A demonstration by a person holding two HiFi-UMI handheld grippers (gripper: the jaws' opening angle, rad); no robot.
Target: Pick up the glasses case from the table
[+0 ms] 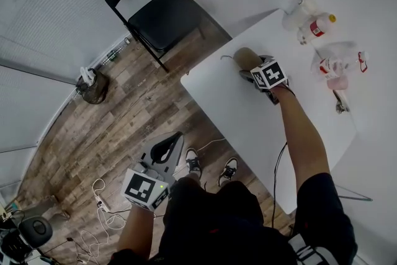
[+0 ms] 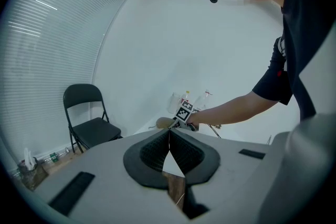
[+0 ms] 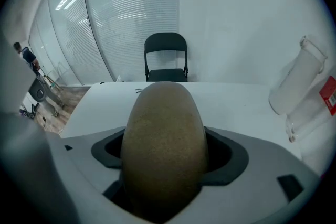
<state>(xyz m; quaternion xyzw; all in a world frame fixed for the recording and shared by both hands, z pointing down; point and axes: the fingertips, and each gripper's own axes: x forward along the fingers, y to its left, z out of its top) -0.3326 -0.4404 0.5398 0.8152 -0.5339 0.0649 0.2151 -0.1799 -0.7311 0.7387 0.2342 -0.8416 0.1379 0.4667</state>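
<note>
The glasses case [image 1: 246, 58] is a tan, oval, felt-like shell lying near the far left corner of the white table [image 1: 248, 127]. My right gripper [image 1: 249, 69] has its jaws down on either side of it, spread wide. In the right gripper view the case [image 3: 164, 149] fills the gap of the gripper [image 3: 165, 136], with the dark pads [image 3: 107, 148] standing off each side. My left gripper [image 1: 172, 142] hangs low over the wooden floor, away from the table, and its jaws [image 2: 169, 135] meet at the tips with nothing in them. From the left gripper view the case [image 2: 164, 123] shows small and far off.
Several bottles and clear containers [image 1: 316, 26] stand at the table's far right, with a pink-and-white spray bottle [image 1: 338, 65] beside them. A black folding chair [image 1: 164, 15] stands on the floor past the table's corner. Cables [image 1: 102, 208] lie on the floor at the lower left.
</note>
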